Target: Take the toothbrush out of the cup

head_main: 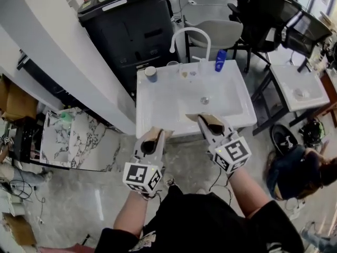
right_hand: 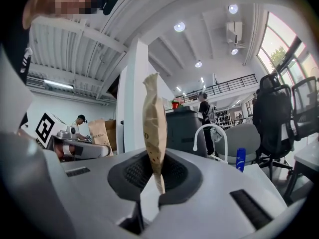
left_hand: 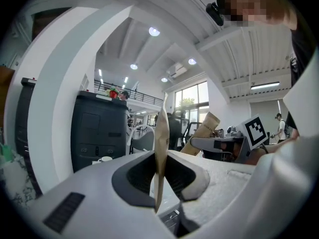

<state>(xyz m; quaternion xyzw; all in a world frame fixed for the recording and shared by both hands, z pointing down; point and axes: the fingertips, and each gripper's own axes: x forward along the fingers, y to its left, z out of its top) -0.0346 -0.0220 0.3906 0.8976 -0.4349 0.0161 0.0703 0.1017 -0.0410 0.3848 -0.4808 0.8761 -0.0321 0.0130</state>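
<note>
A white sink basin (head_main: 158,107) stands ahead, with a curved white faucet (head_main: 190,33) at its back. On the back rim sit a blue-grey cup (head_main: 151,74), a clear glass (head_main: 172,65) and a blue bottle (head_main: 220,60). I cannot make out a toothbrush. My left gripper (head_main: 154,134) hovers at the sink's front edge, tan jaws pressed together with nothing in them (left_hand: 162,118). My right gripper (head_main: 205,119) reaches just over the front rim, also shut and empty (right_hand: 153,91). Both point level toward the sink.
A black cabinet (head_main: 131,25) stands behind the sink on the left, beside a white pillar (head_main: 52,51). Chairs (head_main: 263,20) and a small white table (head_main: 297,86) stand to the right. A person crouches at the lower right (head_main: 295,173). A marble slab (head_main: 79,141) lies on the left.
</note>
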